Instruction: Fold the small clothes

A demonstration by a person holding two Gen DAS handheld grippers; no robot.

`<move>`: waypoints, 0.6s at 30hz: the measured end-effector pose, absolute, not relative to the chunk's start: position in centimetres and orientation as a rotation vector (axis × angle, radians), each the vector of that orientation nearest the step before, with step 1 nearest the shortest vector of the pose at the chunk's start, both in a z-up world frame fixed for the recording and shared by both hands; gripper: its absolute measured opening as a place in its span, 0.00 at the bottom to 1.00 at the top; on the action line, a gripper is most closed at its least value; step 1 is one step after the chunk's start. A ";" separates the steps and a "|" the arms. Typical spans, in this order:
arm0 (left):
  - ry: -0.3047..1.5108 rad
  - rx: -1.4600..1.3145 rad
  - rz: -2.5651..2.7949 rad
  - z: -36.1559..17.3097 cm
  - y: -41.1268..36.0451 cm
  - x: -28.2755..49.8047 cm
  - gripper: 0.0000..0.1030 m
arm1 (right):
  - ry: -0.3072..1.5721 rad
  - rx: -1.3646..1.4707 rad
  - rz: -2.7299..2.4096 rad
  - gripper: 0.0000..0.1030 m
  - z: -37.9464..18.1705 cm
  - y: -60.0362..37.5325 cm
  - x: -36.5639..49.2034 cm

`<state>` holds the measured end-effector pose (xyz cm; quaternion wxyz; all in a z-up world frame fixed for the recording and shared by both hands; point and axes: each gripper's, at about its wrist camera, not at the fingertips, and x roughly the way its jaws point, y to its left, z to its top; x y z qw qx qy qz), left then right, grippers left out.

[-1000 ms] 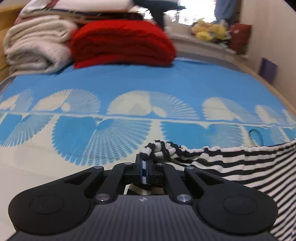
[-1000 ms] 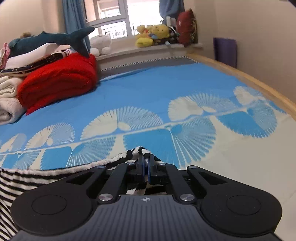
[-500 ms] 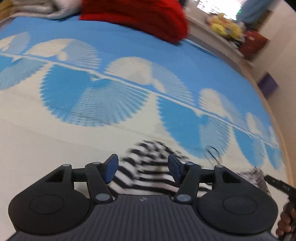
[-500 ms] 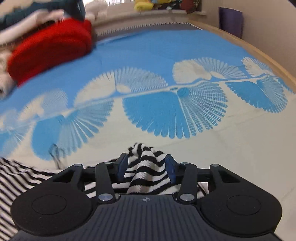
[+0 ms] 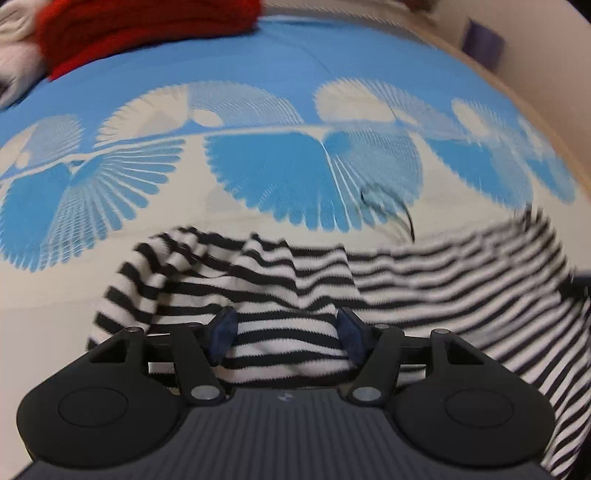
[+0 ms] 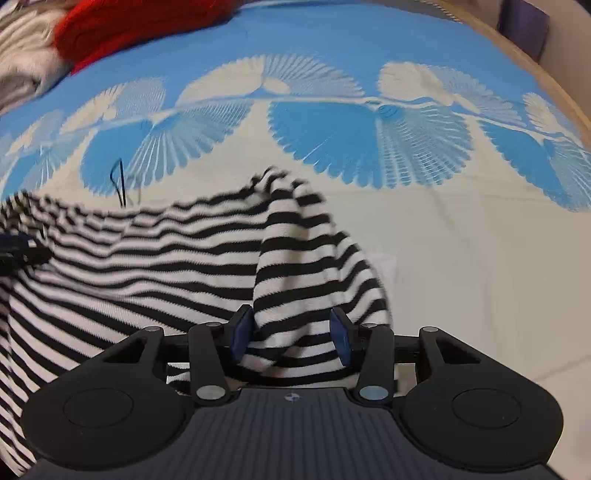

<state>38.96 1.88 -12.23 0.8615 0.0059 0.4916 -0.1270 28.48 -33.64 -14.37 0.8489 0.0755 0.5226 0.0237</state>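
Observation:
A black-and-white striped garment [image 5: 424, 280] lies rumpled on the blue and cream bedspread [image 5: 258, 166]. My left gripper [image 5: 286, 330] is open, its jaws spread on either side of the garment's bunched left corner. In the right wrist view the same garment [image 6: 147, 266] spreads to the left. My right gripper [image 6: 291, 332] is open, its jaws on either side of the folded right corner. A thin black loop [image 6: 119, 181] lies on the bedspread just beyond the garment's far edge; it also shows in the left wrist view [image 5: 388, 206].
A red knitted blanket [image 5: 140, 33] and white folded blankets [image 5: 14, 55] are stacked at the far left of the bed. The bed's wooden edge [image 6: 546, 74] runs along the right, with a purple object [image 6: 524, 22] by the wall.
Both grippers were shut on the garment's corners a second ago. They have opened and let the corners drop onto the bedspread, and both views now tilt down at the garment.

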 end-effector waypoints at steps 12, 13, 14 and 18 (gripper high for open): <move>1.011 -0.087 -0.260 -2.6 11.1 28.6 0.63 | 1.132 0.420 0.031 0.49 -13.2 -40.5 18.7; 1.026 -0.099 -0.244 -3.3 11.8 27.7 0.63 | 1.171 0.416 0.030 0.49 -13.5 -40.4 18.3; 1.046 -0.118 -0.222 -4.3 12.5 26.9 0.63 | 1.178 0.392 0.033 0.49 -13.7 -40.2 18.0; 1.256 -0.215 -0.131 -9.7 15.0 25.9 0.57 | 1.199 0.319 0.016 0.52 -14.6 -40.0 17.2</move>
